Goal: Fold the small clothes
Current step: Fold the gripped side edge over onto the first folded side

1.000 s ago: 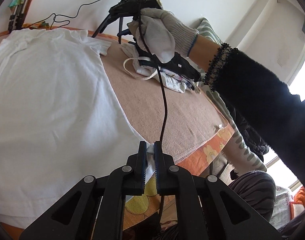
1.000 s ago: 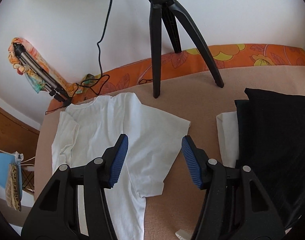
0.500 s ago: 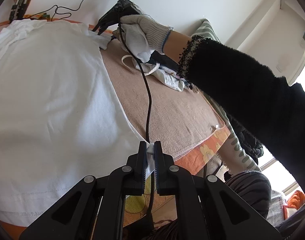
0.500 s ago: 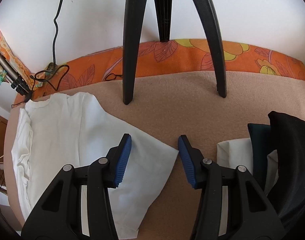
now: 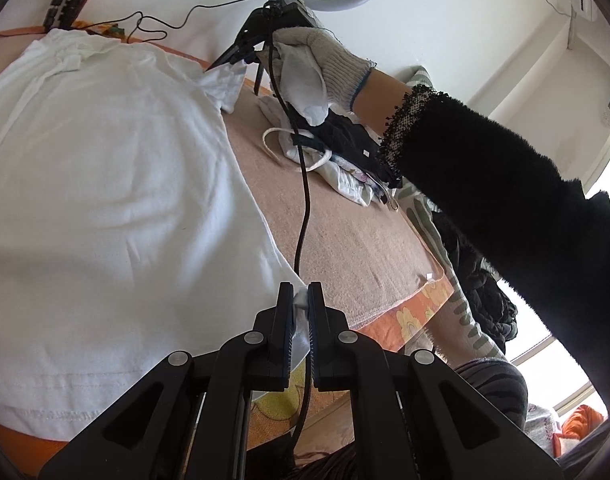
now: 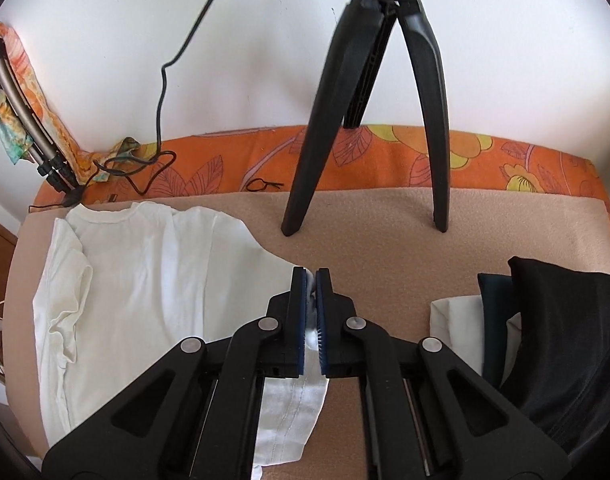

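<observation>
A white T-shirt (image 5: pixel 105 184) lies flat on the tan blanket (image 5: pixel 345 240). My left gripper (image 5: pixel 301 298) is shut on the shirt's near bottom corner, white cloth pinched between its pads. In the right wrist view the same T-shirt (image 6: pixel 145 280) spreads to the left, and my right gripper (image 6: pixel 314 280) is shut on the edge of its sleeve, white fabric showing between the blue pads. In the left wrist view a gloved hand (image 5: pixel 317 64) holds that right gripper at the sleeve, far up the shirt.
A black tripod (image 6: pixel 365 100) stands on the blanket just beyond the sleeve. Folded dark clothes (image 6: pixel 553 332) and a white piece lie to the right. A black cable (image 5: pixel 301 184) hangs across the left view. An orange flowered sheet (image 6: pixel 385 160) borders the wall.
My right gripper moved down onto the sleeve and its jaws closed from wide apart to pinching the cloth. The left gripper stayed shut on the corner.
</observation>
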The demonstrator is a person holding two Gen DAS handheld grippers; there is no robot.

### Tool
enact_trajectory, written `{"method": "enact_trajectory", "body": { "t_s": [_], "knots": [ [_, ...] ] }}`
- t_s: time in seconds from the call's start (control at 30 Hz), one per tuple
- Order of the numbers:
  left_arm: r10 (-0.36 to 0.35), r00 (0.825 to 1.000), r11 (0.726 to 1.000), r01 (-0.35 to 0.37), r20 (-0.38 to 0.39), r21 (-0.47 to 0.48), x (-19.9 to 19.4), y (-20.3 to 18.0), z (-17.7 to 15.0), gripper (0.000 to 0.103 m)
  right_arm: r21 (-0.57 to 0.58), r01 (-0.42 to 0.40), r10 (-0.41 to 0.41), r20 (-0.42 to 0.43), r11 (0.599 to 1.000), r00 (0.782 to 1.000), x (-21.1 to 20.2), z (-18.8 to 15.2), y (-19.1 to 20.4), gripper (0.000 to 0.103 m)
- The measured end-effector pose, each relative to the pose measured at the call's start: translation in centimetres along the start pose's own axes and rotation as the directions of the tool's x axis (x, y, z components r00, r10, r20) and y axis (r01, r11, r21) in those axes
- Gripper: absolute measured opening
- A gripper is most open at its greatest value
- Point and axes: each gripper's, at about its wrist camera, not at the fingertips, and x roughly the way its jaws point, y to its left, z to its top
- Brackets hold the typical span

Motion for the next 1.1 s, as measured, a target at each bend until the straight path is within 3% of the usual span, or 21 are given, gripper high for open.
{"method": "enact_trajectory", "body": {
  "t_s": [0.2,0.47,0.6,0.9,0.97,1.07,1.1],
  "knots": [
    [0.015,0.999,0.999,-0.013,0.039,-0.048,-2.1,1.5,-0.5,0.005,-0.058,0.021,-0.018,0.041,0.998,0.999,-3.4,1.3,3.0,0.005],
    [0.046,0.993,0.989,-0.030,0.113,-0.146,-5.2,3.7,-1.0,0.005,-0.136,0.064,-0.056,0.061,0.989,0.997,-5.0,2.5,9.2,0.005],
    [0.079,0.985,0.973,-0.042,0.155,-0.228,-7.1,5.6,-1.7,0.005,-0.196,0.086,-0.071,0.081,0.977,0.994,-5.1,2.6,13.3,0.005],
    [0.123,0.973,0.955,-0.062,0.196,-0.290,-9.5,8.2,-2.7,0.005,-0.270,0.094,-0.083,0.053,0.958,0.995,-1.7,2.3,20.8,0.005],
    [0.132,0.972,0.951,-0.069,0.194,-0.302,-9.8,8.7,-2.9,0.005,-0.267,0.074,-0.066,0.037,0.961,0.997,-0.8,2.1,21.8,0.005],
    [0.142,0.971,0.946,-0.076,0.192,-0.315,-10.0,9.0,-3.2,0.005,-0.250,-0.046,0.039,-0.032,0.967,0.999,0.1,2.0,22.9,0.006],
    [0.153,0.969,0.946,-0.087,0.195,-0.311,-10.3,8.9,-3.3,0.005,-0.244,-0.082,0.072,-0.052,0.966,0.996,-0.1,1.9,23.2,0.013]
  ]
}}
